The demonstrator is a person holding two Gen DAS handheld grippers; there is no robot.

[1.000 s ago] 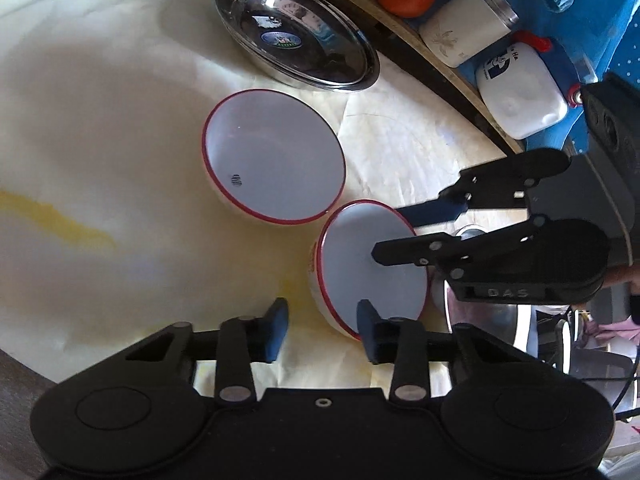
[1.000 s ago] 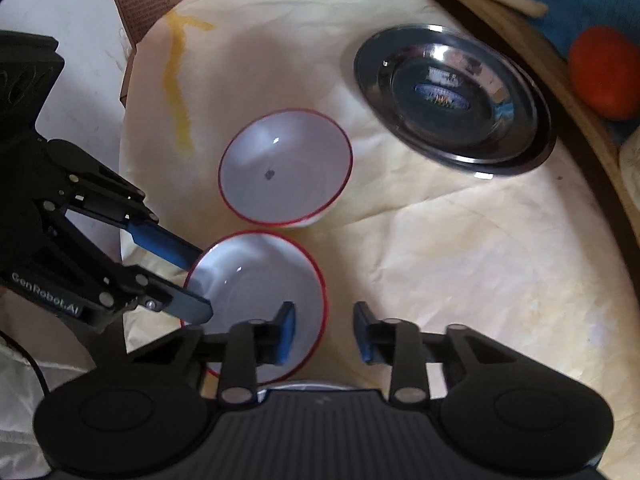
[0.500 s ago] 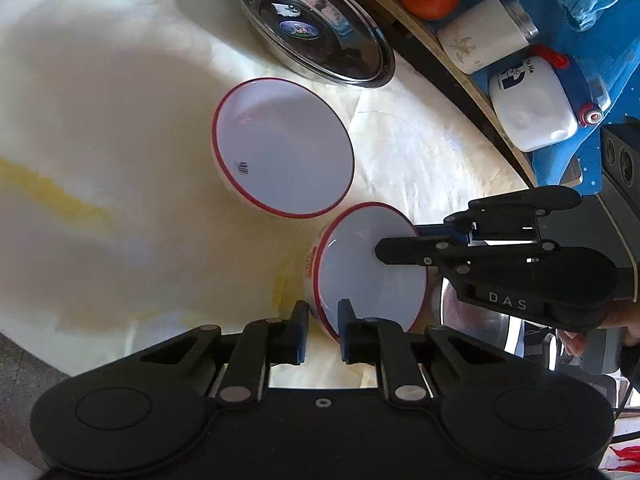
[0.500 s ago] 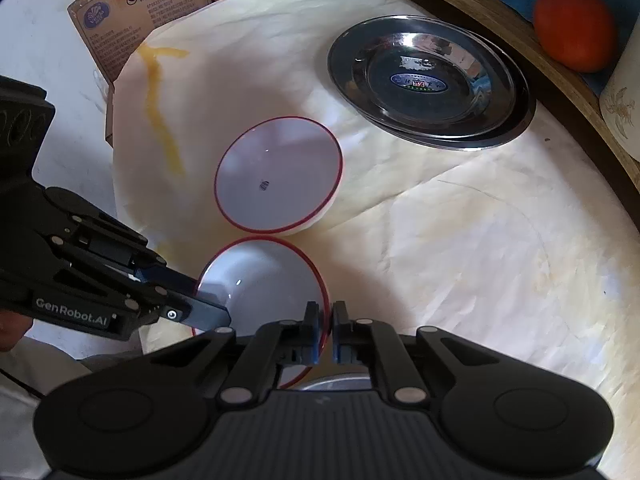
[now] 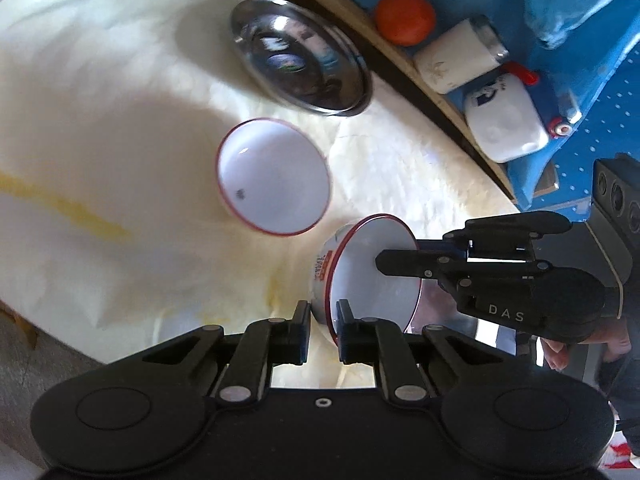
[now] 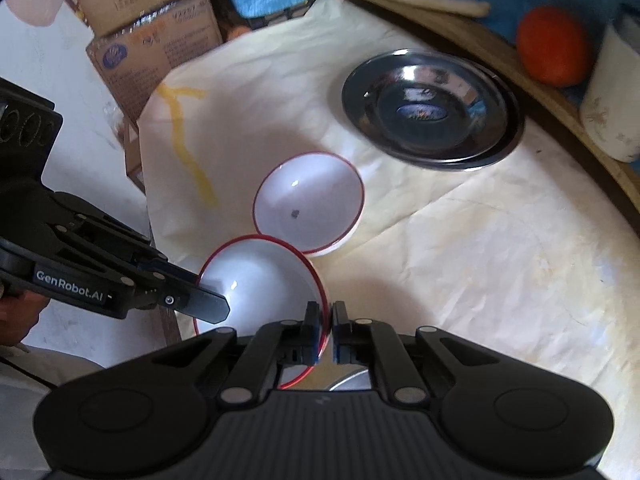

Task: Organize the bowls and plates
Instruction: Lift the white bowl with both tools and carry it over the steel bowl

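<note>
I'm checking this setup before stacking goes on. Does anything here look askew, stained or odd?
The near bowl is tipped steeply, with both the left tool and right tool clamped on its rim. A yellow streak stains the table covering. The other bowl sits level.

The left gripper (image 5: 323,322) is nearly closed, clamping the near rim of a red-rimmed bowl (image 5: 374,276). The right gripper (image 6: 327,330) pinches the same bowl's opposite rim, jaws almost together.
</note>
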